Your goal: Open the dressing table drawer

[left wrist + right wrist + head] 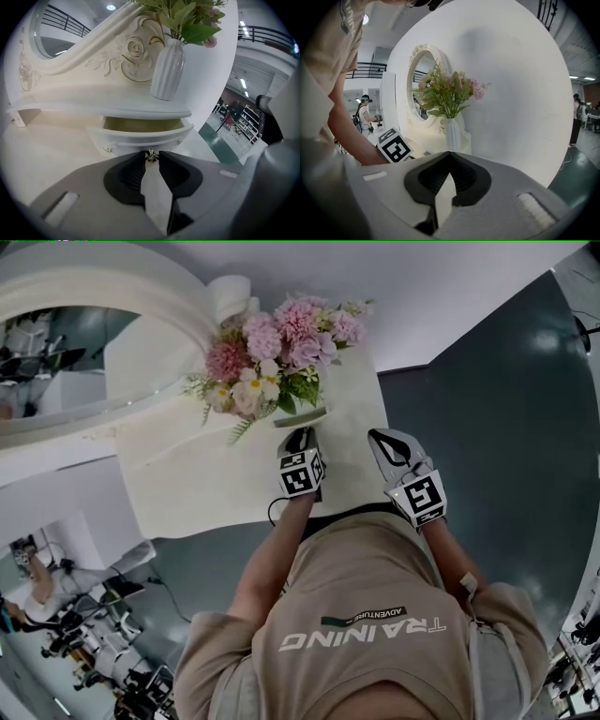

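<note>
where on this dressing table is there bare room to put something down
The tabletop is bare left of the drawer, in front of the mirror. The shelf left of the vase is free too. It is crowded at the right end: the vase, the open drawer, the left gripper on its knob, and the right gripper beside it.

left claw (pixel 300 439): tilted down, jaws clamped on knob (pixel 151 154) | right claw (pixel 382 439): nearly level, jaws together, empty

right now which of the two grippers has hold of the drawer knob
The left gripper: its jaws pinch the gold knob of the part-open drawer. The right gripper is shut on nothing.
</note>
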{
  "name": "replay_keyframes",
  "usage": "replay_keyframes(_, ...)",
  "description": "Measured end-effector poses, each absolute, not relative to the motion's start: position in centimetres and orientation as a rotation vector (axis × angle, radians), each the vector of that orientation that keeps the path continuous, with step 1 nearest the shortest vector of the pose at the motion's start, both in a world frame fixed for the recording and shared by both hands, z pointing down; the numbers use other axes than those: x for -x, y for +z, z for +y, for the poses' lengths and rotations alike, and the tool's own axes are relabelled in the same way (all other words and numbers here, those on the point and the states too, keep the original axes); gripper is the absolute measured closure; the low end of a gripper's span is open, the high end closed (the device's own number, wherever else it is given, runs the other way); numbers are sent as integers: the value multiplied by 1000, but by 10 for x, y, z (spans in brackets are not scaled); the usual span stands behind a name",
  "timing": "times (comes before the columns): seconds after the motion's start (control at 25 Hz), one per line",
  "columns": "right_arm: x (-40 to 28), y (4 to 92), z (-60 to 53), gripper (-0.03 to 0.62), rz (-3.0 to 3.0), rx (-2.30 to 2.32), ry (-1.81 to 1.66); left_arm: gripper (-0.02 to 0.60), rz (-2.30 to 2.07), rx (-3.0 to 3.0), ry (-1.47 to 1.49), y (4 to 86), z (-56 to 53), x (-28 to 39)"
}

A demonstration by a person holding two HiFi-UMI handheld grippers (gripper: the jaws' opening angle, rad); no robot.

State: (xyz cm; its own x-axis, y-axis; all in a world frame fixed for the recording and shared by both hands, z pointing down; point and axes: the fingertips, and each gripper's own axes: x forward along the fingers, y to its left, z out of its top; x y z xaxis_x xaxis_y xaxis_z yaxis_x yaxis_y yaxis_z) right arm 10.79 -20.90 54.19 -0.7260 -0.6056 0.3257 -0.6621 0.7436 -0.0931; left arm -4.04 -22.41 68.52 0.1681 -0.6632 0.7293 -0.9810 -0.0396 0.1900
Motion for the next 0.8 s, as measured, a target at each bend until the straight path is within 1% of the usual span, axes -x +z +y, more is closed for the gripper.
replay_keyframes(0.8,-105,539,-186,592,-2662,-994,247,469,-1559,-1789,613,688,-198,35)
